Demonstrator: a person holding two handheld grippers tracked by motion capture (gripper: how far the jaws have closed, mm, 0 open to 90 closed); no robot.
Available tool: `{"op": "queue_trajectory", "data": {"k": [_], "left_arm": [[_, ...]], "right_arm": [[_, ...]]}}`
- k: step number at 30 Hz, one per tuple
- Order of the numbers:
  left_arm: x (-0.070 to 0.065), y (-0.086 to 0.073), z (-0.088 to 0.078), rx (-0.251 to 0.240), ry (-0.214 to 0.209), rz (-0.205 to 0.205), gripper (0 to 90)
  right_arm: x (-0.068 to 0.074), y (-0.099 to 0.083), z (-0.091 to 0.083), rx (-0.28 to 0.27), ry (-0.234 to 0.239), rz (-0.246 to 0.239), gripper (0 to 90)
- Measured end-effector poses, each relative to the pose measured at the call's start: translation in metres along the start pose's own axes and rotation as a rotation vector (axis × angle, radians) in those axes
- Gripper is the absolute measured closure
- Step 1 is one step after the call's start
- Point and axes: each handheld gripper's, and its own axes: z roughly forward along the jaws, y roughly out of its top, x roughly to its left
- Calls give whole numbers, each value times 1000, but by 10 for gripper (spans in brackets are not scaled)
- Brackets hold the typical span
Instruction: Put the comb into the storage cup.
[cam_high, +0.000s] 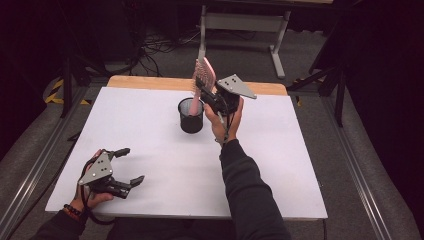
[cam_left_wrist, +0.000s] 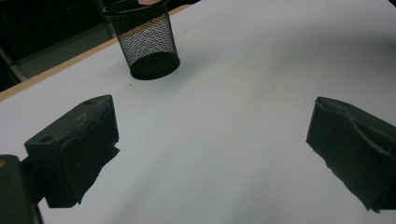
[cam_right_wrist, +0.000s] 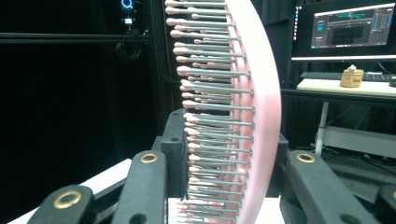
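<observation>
A pink hairbrush (cam_high: 205, 73) with metal bristles stands upright over a black mesh cup (cam_high: 191, 119) at the middle back of the white table (cam_high: 160, 160). Its handle end dips into the cup's mouth. My right gripper (cam_high: 202, 88) is shut on the brush head; in the right gripper view the hairbrush (cam_right_wrist: 254, 93) rises between the jaws of that gripper (cam_right_wrist: 229, 154), bristles facing left. My left gripper (cam_high: 132, 165) rests open at the near left of the table with nothing in it. In the left gripper view the jaws of this gripper (cam_left_wrist: 210, 149) stand wide apart, and the mesh cup (cam_left_wrist: 147, 44) lies farther off.
A wooden strip (cam_high: 150, 82) runs along the table's back edge. Beyond it are a desk frame (cam_high: 240, 30) and cables on the floor. A monitor (cam_right_wrist: 348, 30) and a keyboard stand on a desk in the background of the right gripper view.
</observation>
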Motion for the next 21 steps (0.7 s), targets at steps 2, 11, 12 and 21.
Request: {"op": "queue_trajectory", "data": {"k": [2,11,12,21], "left_arm": [[-1,0,0,7,-6,5,29],[-1,0,0,3,-3,4,30],[-1,0,1,5,-5,4,30],[-1,0,1,5,-5,2,30]], "right_arm": [[-1,-2,0,-12,-6,11,639],[-3,-9,0,-18,-14,36,638],[-4,-11,1,-18,-14,38,639],[-5,-21,4,2,-9,59,638]]}}
